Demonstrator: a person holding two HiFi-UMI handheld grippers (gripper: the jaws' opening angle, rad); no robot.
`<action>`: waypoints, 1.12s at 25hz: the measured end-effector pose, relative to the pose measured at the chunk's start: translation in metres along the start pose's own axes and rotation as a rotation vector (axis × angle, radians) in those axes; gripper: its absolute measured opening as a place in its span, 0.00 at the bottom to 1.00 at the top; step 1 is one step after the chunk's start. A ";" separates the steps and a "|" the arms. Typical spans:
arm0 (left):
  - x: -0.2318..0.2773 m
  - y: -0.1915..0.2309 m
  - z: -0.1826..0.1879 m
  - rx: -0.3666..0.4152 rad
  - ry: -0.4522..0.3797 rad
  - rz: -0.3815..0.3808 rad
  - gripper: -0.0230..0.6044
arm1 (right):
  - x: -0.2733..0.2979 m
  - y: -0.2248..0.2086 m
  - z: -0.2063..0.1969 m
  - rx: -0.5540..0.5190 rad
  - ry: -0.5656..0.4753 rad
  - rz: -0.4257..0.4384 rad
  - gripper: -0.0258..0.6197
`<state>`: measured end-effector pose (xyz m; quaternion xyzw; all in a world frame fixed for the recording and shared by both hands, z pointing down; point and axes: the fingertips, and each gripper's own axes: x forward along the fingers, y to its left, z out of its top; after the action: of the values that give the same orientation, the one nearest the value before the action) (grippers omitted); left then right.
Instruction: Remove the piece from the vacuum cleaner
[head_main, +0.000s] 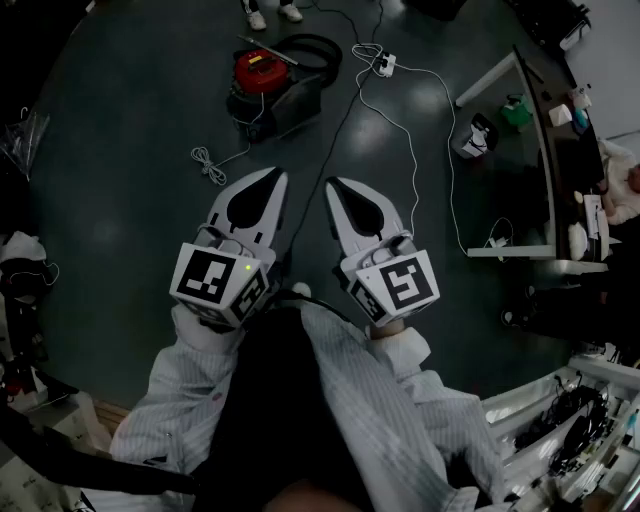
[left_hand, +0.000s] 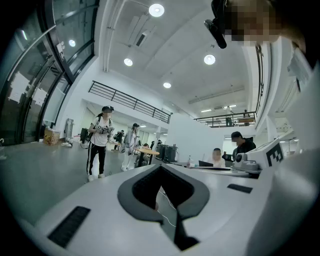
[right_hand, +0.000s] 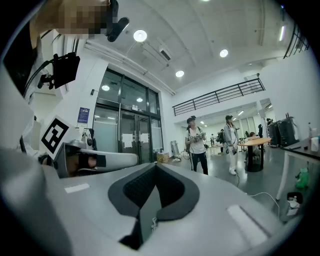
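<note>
Left gripper: jaws pressed together with nothing between them; held low in front of the person's body, tip pointing forward, beside the right gripper but not touching it.
Left gripper's own view: closed tip aimed across an open hall; only floor and a thin white cable show through the gap in the jaw pads.
Right gripper: jaws likewise together and empty, parallel to the left one.
Right gripper's own view: closed tip aimed at the same hall, with glass doors behind it.
Sleeves: white, just behind both grippers.
Vacuum cleaner: on the dark floor ahead of the left gripper's tip, well apart from both grippers; red top, black body, black hose curled beside it; neither gripper touches it.
Coiled cord: on the floor between the left gripper and the vacuum cleaner, off to the left.
Power strip: on the floor ahead of the right gripper, with a white cable trailing to the right.
Table: far to the right of the right gripper, cluttered.
Person in a white shirt: standing well ahead of the grippers.
</note>
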<state>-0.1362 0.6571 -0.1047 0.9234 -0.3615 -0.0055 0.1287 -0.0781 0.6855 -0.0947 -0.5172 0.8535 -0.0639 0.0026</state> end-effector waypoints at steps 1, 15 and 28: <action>0.002 0.000 0.000 0.006 0.000 -0.002 0.04 | 0.001 0.000 -0.001 -0.001 0.002 0.001 0.04; 0.031 -0.003 -0.019 0.008 0.026 -0.001 0.04 | -0.002 -0.021 -0.015 0.016 0.028 0.010 0.04; 0.169 0.115 -0.058 -0.016 0.105 0.072 0.04 | 0.120 -0.130 -0.068 0.083 0.133 0.041 0.04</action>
<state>-0.0822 0.4763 -0.0068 0.9078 -0.3871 0.0450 0.1548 -0.0240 0.5276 -0.0052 -0.4935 0.8589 -0.1334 -0.0313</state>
